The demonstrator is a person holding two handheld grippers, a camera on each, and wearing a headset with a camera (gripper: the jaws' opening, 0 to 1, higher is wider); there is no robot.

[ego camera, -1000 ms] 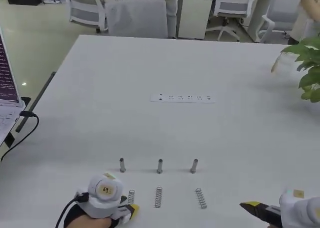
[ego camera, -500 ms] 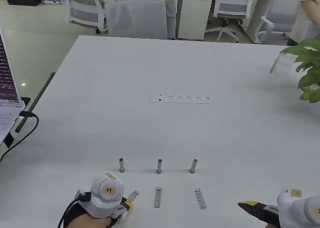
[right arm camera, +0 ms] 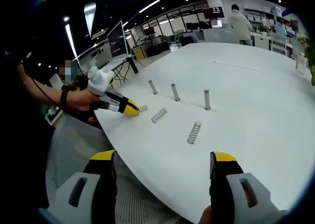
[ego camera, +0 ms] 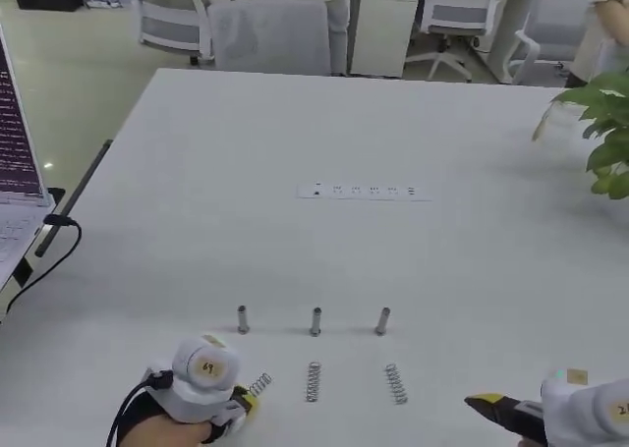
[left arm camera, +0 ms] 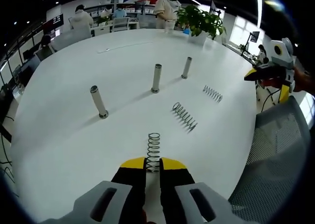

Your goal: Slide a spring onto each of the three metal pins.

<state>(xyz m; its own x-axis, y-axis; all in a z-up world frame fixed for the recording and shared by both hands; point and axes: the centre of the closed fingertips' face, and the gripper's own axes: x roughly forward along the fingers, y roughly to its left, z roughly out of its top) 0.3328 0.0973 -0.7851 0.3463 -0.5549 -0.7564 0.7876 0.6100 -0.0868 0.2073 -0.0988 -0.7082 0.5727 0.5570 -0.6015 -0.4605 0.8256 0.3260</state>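
At six o'clock in the left gripper view, the yellow-tipped left gripper pinches one end of a small coiled steel spring, jaws nearly closed. Three upright grey metal pins stand in a row on the white tabletop; two loose springs lie at their six o'clock. At four o'clock in the head view, the right gripper gapes wide, holding nothing.

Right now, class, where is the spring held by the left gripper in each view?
Head view: spring bottom left, at the left gripper tip.
Left gripper view: spring lower centre, between the jaws.
Right gripper view: spring left of centre.
Landmark: three metal pins beyond it.
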